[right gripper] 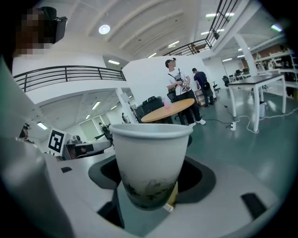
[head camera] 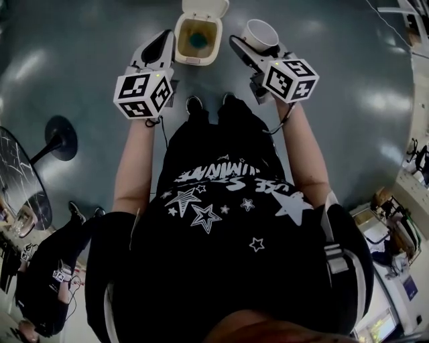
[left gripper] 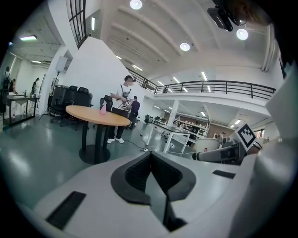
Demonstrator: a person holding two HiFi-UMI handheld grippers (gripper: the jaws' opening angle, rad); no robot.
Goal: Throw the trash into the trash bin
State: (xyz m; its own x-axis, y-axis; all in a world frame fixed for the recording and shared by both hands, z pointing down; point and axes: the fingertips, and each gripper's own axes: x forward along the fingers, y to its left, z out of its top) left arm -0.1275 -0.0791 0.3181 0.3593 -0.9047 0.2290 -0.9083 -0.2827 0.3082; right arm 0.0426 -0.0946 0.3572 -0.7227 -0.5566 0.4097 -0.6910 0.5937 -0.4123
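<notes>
Here, the right hand-held gripper [head camera: 253, 48] is clamped on a white paper cup [right gripper: 149, 162], one jaw on each side of the lower wall. In the right gripper view the cup stands upright between the jaws with its rolled rim on top. Dark greenish marks show around its base, and a small yellowish slip sits against the bottom edge on the right. From the head view the cup's open mouth faces up and looks pale inside.

The left hand-held gripper [head camera: 164, 39] carries nothing. In the left gripper view its two dark pads [left gripper: 139, 169] meet at the tip, with no thing between them. Both grippers are held out in front of the person's body, side by side and apart.

Past them, on the grey-green floor [head camera: 80, 53], stands the trash bin [head camera: 179, 35], cream-coloured, just beyond the person's shoes [head camera: 194, 104]. Its lid [head camera: 204, 7] is flipped open at the far side. The inside looks yellowish-brown, with a blue thing [head camera: 198, 40] lying at the bottom. In the head view the bin sits between the two grippers: the left one lies along the bin's left wall, and the cup is just beside the bin's right rim rather than over the opening.

Farther off, the left gripper view shows a round wooden tabletop [left gripper: 84, 113] on a black pedestal. A pink bottle [left gripper: 103, 109] stands on it, and a person [left gripper: 122, 109] stands behind it.
</notes>
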